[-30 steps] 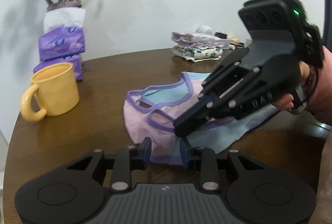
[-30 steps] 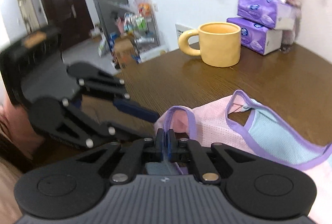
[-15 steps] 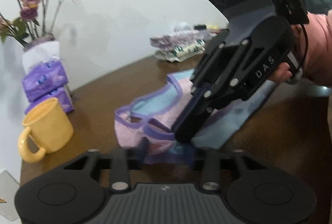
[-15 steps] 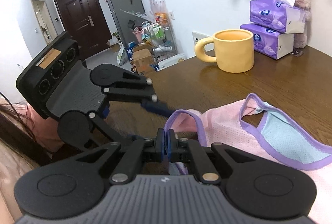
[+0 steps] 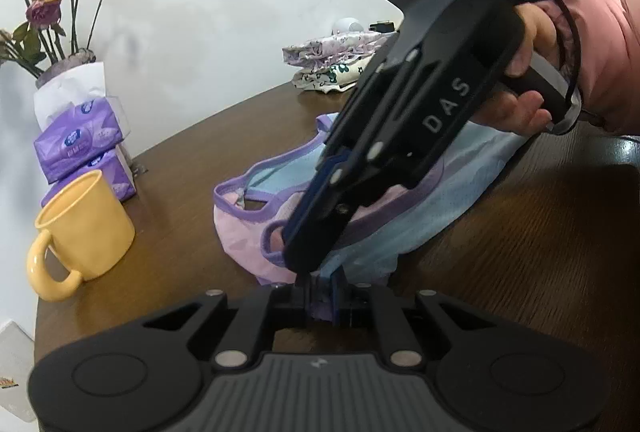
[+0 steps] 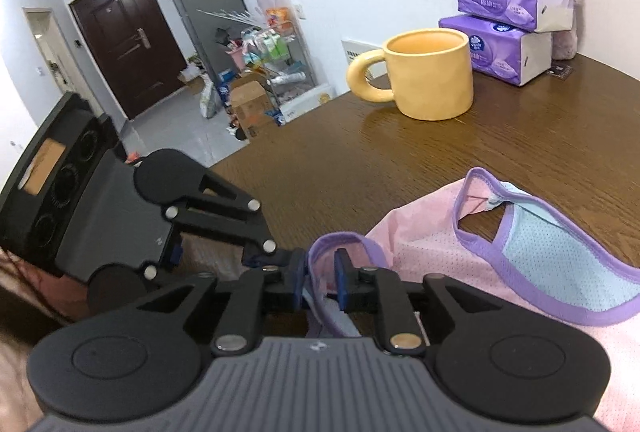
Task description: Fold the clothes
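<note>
A small pink and light-blue top (image 5: pixel 372 216) with purple trim lies crumpled on the near part of a dark wooden table (image 5: pixel 540 252), its armholes and neckline facing left toward the mug. The left gripper (image 5: pixel 322 290) has just been closing, and its jaws now pinch the near hem of the top, a bunch of blue and purple cloth squeezed between the pads. The right gripper (image 6: pixel 320 282) has just been opening: its jaws stand a little apart, with a loop of purple-edged strap and some blue cloth lying loosely between them, the pads not pressing on it. Seen from the left wrist, the right gripper slants down from the upper right, its tips just beside the left gripper's, held by a hand (image 5: pixel 524 72) in a pink sleeve. A yellow mug (image 5: pixel 80 232) stands to the left of the top, well apart from it. Beyond the mug sit two stacked purple tissue packs (image 5: pixel 80 148) and a vase of dried roses (image 5: pixel 48 12) against the white wall. A pile of folded clothes (image 5: pixel 336 60) rests at the far edge of the table.
</note>
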`<action>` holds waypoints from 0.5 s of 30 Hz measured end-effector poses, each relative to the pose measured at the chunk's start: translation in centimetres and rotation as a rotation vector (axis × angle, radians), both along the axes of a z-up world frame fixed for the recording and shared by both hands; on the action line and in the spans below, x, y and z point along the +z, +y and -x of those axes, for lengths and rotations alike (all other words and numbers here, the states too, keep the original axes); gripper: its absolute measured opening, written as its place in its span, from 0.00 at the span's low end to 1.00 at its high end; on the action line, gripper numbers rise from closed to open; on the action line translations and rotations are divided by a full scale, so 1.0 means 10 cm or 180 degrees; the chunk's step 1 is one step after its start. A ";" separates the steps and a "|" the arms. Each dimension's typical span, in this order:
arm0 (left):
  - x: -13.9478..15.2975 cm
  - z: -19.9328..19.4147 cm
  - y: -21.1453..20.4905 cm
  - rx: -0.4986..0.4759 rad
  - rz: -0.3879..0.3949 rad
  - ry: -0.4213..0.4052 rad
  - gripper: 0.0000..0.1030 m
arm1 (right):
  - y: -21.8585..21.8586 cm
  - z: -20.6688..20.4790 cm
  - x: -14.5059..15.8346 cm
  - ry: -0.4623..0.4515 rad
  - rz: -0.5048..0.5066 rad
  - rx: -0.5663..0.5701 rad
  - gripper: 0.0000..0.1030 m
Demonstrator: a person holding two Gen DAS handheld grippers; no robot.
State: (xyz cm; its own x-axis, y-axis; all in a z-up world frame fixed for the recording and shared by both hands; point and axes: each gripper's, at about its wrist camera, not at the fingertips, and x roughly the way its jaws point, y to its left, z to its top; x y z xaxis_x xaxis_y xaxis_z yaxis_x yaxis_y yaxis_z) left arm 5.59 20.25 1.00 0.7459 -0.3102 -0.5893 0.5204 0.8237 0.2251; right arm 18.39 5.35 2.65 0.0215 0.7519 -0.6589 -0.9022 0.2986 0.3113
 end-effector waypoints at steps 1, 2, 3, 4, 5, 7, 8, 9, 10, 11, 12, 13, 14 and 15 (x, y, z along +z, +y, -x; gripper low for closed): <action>0.00 -0.01 0.00 0.0008 0.0007 0.0010 0.09 | 0.02 0.00 0.00 -0.0010 0.0037 -0.0017 0.14; 0.01 -0.01 0.01 0.0050 0.0031 0.0028 0.11 | 0.04 0.01 0.00 -0.0025 0.0066 -0.0039 0.05; 0.01 -0.04 0.02 0.0144 0.0086 0.0072 0.15 | 0.04 0.02 0.01 -0.0048 0.0078 -0.0069 0.02; 0.01 -0.06 0.04 0.0256 0.0152 0.0125 0.20 | 0.04 0.04 0.01 -0.0071 0.0089 -0.0110 0.02; 0.02 -0.08 0.06 0.0368 0.0215 0.0166 0.21 | 0.04 0.07 0.02 -0.0097 0.0094 -0.0170 0.02; 0.04 -0.11 0.07 0.0554 0.0327 0.0221 0.22 | 0.01 0.11 0.02 -0.0084 0.0066 -0.0288 0.02; 0.05 -0.11 0.06 0.0610 0.0375 0.0228 0.22 | -0.01 0.12 0.02 -0.0054 0.0032 -0.0345 0.02; 0.06 -0.11 0.03 0.0669 0.0394 0.0216 0.25 | -0.03 0.13 0.02 -0.0006 -0.0019 -0.0397 0.02; 0.07 -0.10 0.01 0.0728 0.0402 0.0198 0.29 | -0.06 0.13 0.03 0.0041 -0.0070 -0.0450 0.02; 0.07 -0.10 -0.02 0.0780 0.0401 0.0179 0.32 | -0.08 0.14 0.03 0.0083 -0.0123 -0.0490 0.02; 0.07 -0.10 -0.04 0.0811 0.0396 0.0161 0.38 | -0.10 0.15 0.04 0.0115 -0.0179 -0.0511 0.02; 0.07 -0.10 -0.07 0.0822 0.0395 0.0134 0.39 | -0.12 0.16 0.04 0.0144 -0.0233 -0.0525 0.02; 0.07 -0.09 -0.09 0.0828 0.0397 0.0102 0.39 | -0.13 0.17 0.04 0.0168 -0.0279 -0.0528 0.02; 0.08 -0.08 -0.11 0.0821 0.0406 0.0081 0.37 | -0.15 0.18 0.04 0.0192 -0.0326 -0.0532 0.02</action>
